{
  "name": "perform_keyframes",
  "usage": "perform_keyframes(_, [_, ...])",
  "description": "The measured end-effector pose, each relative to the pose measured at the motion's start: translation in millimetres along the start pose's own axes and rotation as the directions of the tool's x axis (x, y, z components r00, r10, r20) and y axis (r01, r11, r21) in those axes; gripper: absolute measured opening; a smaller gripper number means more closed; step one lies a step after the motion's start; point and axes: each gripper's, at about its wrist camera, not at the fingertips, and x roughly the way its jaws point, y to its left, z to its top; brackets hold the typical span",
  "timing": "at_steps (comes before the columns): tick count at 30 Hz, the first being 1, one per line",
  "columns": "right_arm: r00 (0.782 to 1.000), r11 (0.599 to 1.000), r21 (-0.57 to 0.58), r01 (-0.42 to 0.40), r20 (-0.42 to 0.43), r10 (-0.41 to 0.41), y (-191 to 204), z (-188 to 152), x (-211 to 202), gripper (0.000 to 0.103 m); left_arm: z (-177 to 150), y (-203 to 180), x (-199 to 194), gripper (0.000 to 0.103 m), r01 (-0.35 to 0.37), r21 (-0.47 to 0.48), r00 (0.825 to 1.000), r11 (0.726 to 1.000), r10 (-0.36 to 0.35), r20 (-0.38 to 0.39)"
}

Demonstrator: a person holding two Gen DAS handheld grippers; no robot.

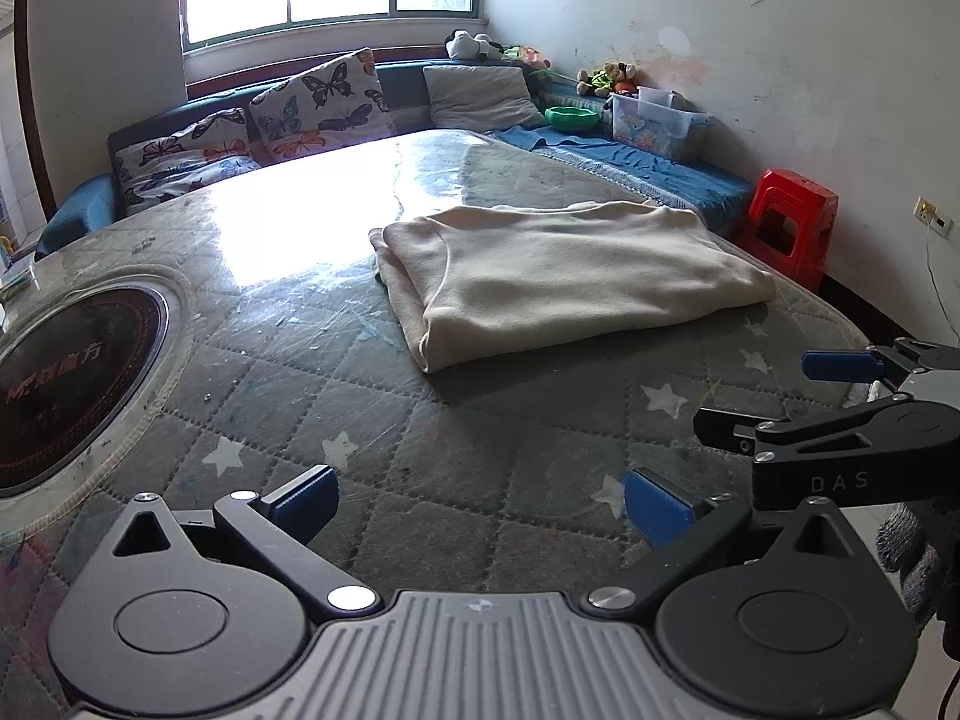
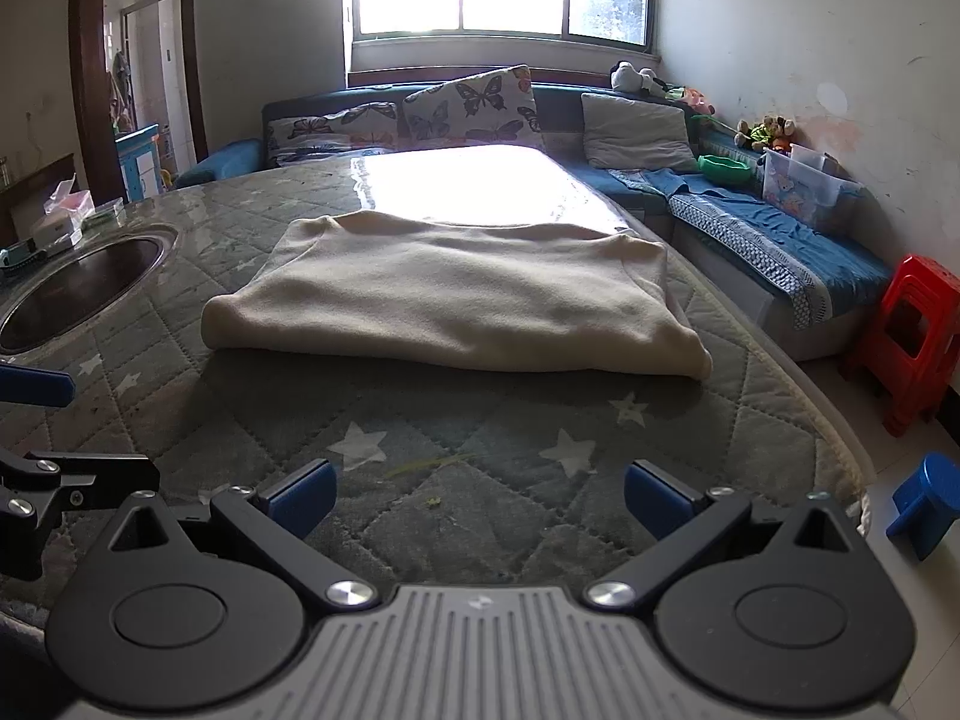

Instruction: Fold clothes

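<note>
Left wrist view: both grippers, left (image 1: 480, 507) and right (image 2: 478, 495), gape empty (near edge); folded cream garment (image 1: 558, 276) lies mid-table (image 1: 300, 372).

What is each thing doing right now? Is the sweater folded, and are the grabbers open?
Cream knit sweater: folded, lying flat on the quilted star-pattern table cover.
Left gripper: open, holding nothing.
Right gripper: open, holding nothing.
Round black cooktop: set into the table, nothing on it.
Red plastic stool: upright on the floor.
</note>
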Motion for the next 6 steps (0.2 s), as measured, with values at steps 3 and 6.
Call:
perform_keyframes(3, [1.000,1.000,0.000,-0.002,0.003,0.002,0.8,0.2,-0.8,0.103,0.3,-0.8,-1.2,0.103,-0.001,0.000,1.000,1.000,0.001,0.004])
perform_keyframes(6, [1.000,1.000,0.003,-0.003,0.006,0.003,0.9,0.7,-1.8,0.103,0.8,-0.9,-2.4,0.103,0.000,0.001,1.000,1.000,0.000,0.007])
